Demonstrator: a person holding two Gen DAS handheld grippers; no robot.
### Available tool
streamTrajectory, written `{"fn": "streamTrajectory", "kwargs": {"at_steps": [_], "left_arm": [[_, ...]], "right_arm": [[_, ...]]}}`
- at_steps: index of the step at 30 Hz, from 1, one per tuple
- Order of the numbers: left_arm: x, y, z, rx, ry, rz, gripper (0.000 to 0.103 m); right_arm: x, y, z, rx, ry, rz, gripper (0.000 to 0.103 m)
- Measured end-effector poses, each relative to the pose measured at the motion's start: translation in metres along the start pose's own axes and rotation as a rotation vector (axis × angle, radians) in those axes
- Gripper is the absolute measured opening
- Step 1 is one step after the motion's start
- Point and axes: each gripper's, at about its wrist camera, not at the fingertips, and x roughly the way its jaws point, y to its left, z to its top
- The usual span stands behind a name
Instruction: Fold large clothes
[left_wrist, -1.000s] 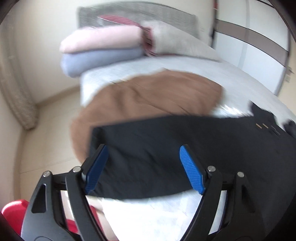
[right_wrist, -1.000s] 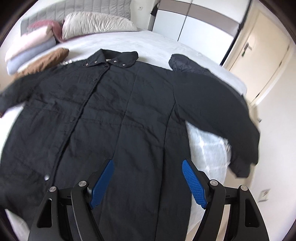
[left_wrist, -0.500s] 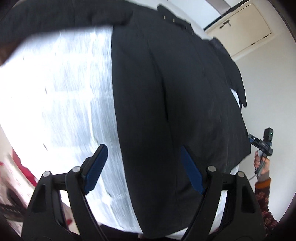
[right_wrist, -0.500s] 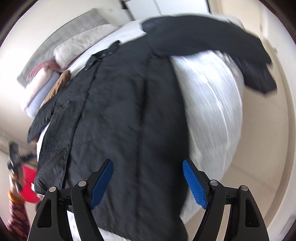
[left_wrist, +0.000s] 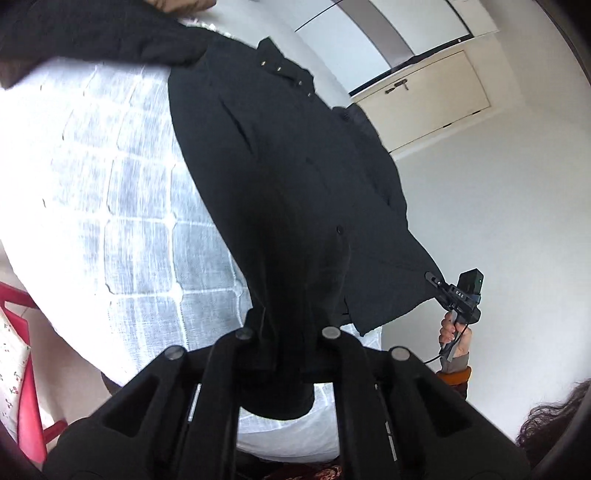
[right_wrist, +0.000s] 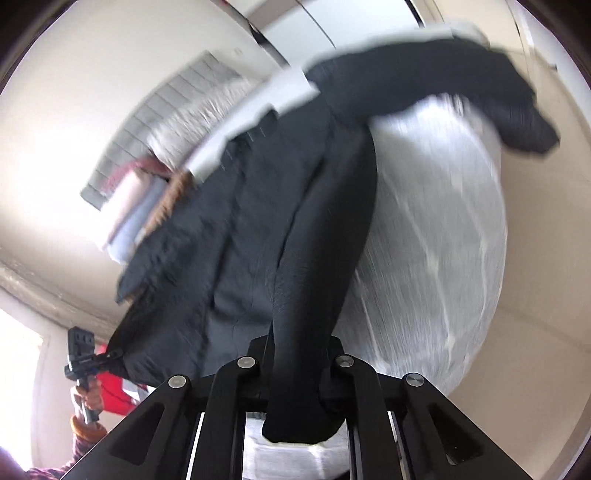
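Note:
A large black coat (left_wrist: 295, 166) lies spread on the white bed (left_wrist: 110, 184), collar away from me. My left gripper (left_wrist: 288, 325) has its jaws closing tight on one bottom corner of the coat, with bunched fabric between them. My right gripper (right_wrist: 295, 350) is closing the same way on the other bottom corner of the coat (right_wrist: 258, 221). Each gripper shows in the other's view, pinching the hem: the right gripper (left_wrist: 430, 277) and the left gripper (right_wrist: 114, 354). One sleeve (right_wrist: 443, 81) stretches out across the bed. The pads are hidden by cloth.
Folded blankets and pillows (right_wrist: 140, 206) are stacked by the grey headboard (right_wrist: 166, 110), with a brown blanket (left_wrist: 177, 3) beside the coat. A red object (left_wrist: 26, 369) stands by the bed's left side. A cream door (left_wrist: 424, 96) is behind. A person's hand (left_wrist: 452, 332) holds the right gripper.
Both grippers swung down to the coat's bottom edge and went from wide open to shut on its two hem corners. The fabric now bunches up between the jaws.

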Motion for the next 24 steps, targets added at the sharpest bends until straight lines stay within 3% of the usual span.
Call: {"fn": "streamTrajectory", "kwargs": {"at_steps": [3,6,7,8,11,13,16,18,20,24], "left_arm": [[0.001,-0.007,-0.007,0.049,0.053,0.097,0.010],[0.030,0.007,-0.025,0.132,0.200,0.341,0.019],[0.039,0.012,-0.030,0.153,0.221,0.436,0.020],[0.041,0.014,-0.034,0.175,0.216,0.479,0.020],[0.022,0.007,-0.036,0.206,0.105,0.465,0.031],[0.010,-0.009,-0.031,0.261,0.040,0.439,0.053],[0.004,-0.033,-0.038,0.391,0.001,0.375,0.070],[0.021,-0.051,-0.047,0.468,0.018,0.334,0.071],[0.044,-0.064,-0.055,0.535,0.060,0.310,0.071],[0.103,-0.092,-0.087,0.677,0.184,0.267,0.071]], "right_arm": [[-0.015,0.004,0.009,-0.039,-0.011,-0.094,0.011],[0.006,-0.010,0.001,-0.044,0.079,-0.213,0.018],[0.019,-0.015,-0.007,-0.053,0.130,-0.284,0.023],[0.024,-0.019,-0.010,-0.061,0.152,-0.333,0.028],[0.021,-0.021,-0.022,-0.082,0.126,-0.391,0.037],[0.009,-0.012,-0.026,-0.114,0.095,-0.407,0.041],[-0.001,0.024,-0.034,-0.238,0.048,-0.376,0.052],[0.000,0.043,-0.038,-0.295,0.030,-0.369,0.061],[0.010,0.057,-0.042,-0.327,0.034,-0.359,0.062],[0.021,0.080,-0.049,-0.384,0.005,-0.454,0.062]]}}
